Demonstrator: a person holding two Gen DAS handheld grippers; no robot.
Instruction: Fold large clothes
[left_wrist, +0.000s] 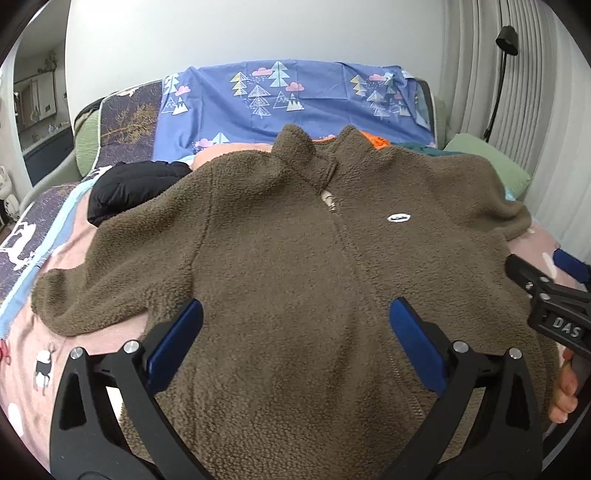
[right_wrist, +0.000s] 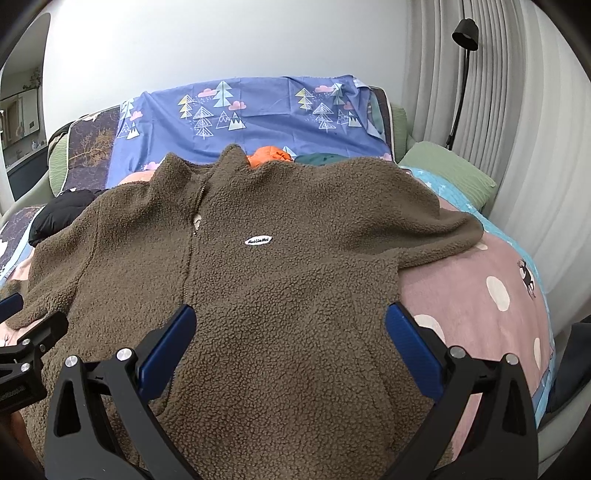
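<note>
Fleece jacket (left_wrist: 295, 266), brown and shaggy, lies spread front-up on the bed, collar toward the headboard end, zip closed most of the way and both sleeves reaching outward. A small white oval logo patch (left_wrist: 399, 218) sits on its chest beside the zip.

Left claw (left_wrist: 295, 325) hovers over the lower half of the jacket with its blue-padded fingers spread wide, nothing between them. Right claw (right_wrist: 290, 325) is poised the same way over the jacket's other side, wide open and empty (its outer finger is near the hem edge by the pink cover).

Under the jacket is a pink bedspread (right_wrist: 480, 306) with white dots and deer figures. Beyond the collar lie an orange garment (right_wrist: 267, 154), a dark teal one (right_wrist: 321, 158) and, off to one side, a black puffer jacket (left_wrist: 136, 184). A blue sheet with tree prints (left_wrist: 295, 99) drapes the headboard, a green pillow (right_wrist: 447, 171) rests near the pleated curtain (right_wrist: 498, 110), and a black lamp (right_wrist: 465, 35) stands there.
</note>
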